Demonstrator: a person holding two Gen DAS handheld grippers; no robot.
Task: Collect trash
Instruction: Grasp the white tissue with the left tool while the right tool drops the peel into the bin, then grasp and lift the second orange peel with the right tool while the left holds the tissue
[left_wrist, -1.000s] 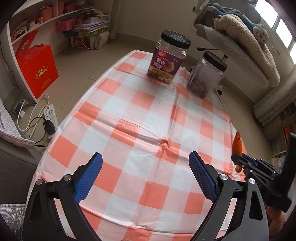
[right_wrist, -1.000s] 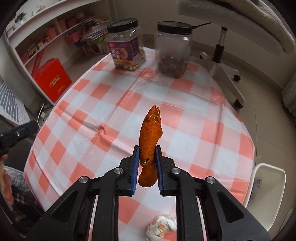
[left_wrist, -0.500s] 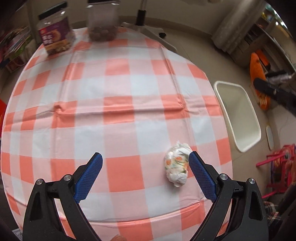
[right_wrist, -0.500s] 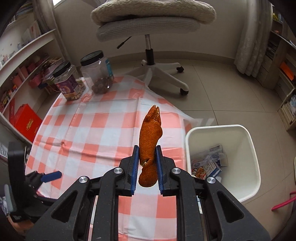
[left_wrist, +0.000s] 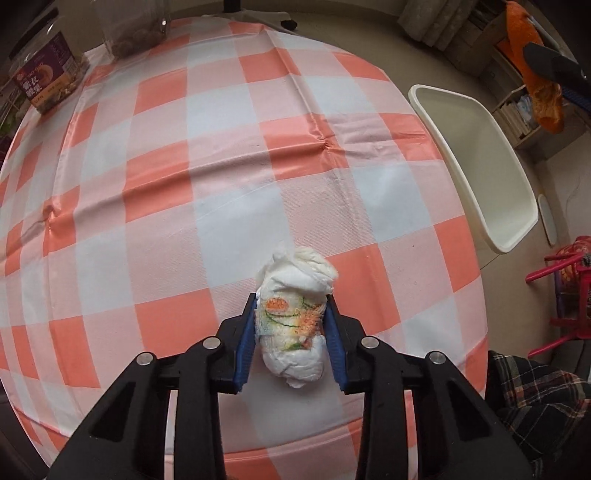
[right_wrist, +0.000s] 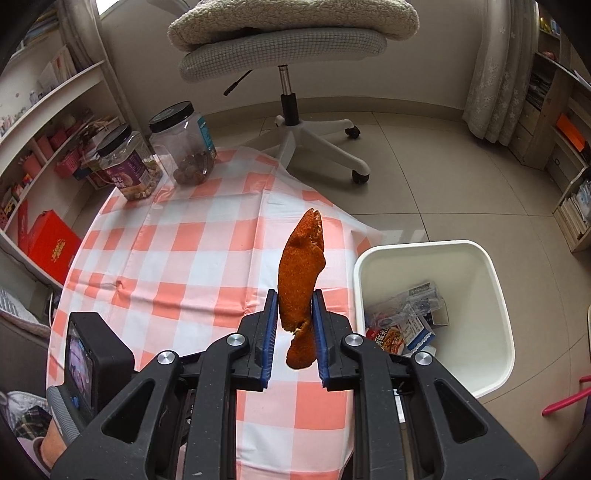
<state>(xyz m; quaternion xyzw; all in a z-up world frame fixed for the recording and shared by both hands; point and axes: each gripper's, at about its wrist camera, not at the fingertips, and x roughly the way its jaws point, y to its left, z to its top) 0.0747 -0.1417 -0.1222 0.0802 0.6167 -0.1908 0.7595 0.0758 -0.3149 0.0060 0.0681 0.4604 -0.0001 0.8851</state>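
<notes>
Two grips: left gripper (left_wrist: 291, 325) just closed on tissue wad (left_wrist: 295, 317); right gripper (right_wrist: 293, 328) clamps crab claw (right_wrist: 301, 273). Lift wad straight, carry over bin (right_wrist: 495, 288).

Left gripper (left_wrist: 291, 314): jaws have just been closing, blue pads now pressing both sides of crumpled printed tissue wad (left_wrist: 293, 321) lying on checked tablecloth (left_wrist: 221, 184); white bin (left_wrist: 476, 166) beside table

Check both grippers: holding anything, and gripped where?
Left gripper has just closed on the crumpled tissue, pads at its middle. Right gripper clamps the orange crab claw near its lower end.
</notes>
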